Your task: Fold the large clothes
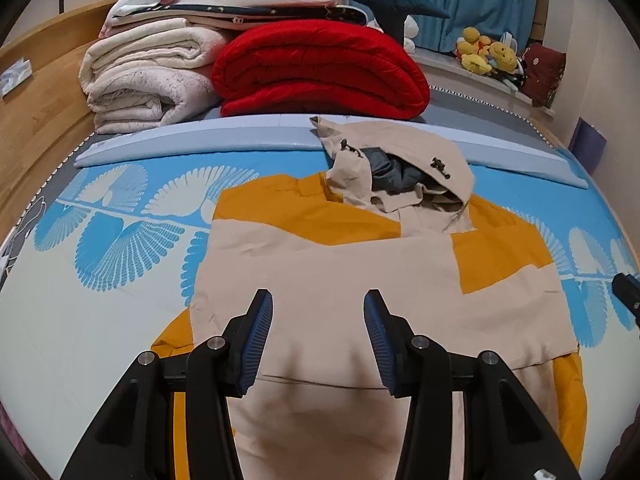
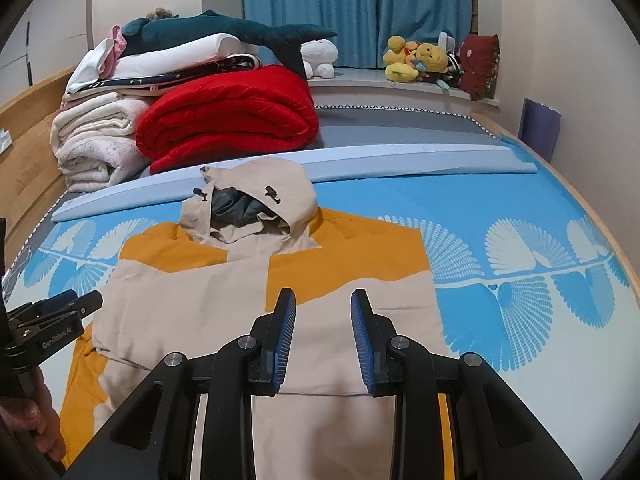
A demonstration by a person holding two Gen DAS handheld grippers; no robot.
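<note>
A beige and mustard-yellow hooded jacket [image 1: 320, 256] [image 2: 192, 292] lies flat on the blue patterned bed sheet [image 1: 120, 240]. Its sleeves are folded in over the body, and its hood [image 1: 400, 172] [image 2: 256, 200] points toward the far end. My left gripper [image 1: 318, 296] hovers over the jacket's near left part, open with nothing between its blue pads. My right gripper [image 2: 323, 294] hovers over the near right part, its jaws also apart and empty. The left gripper [image 2: 86, 300] shows at the left edge of the right wrist view. The right gripper's tip [image 1: 628, 292] shows at the right edge of the left wrist view.
Beyond the hood runs a pale blue foam strip [image 1: 200, 140]. Behind it lie a rolled red quilt [image 1: 320, 72], stacked white blankets [image 1: 140, 80] and a plush shark [image 2: 224, 34]. Yellow plush toys [image 2: 416, 60] sit on the sill by the curtain. A wooden bed frame [image 1: 36, 92] bounds the left side.
</note>
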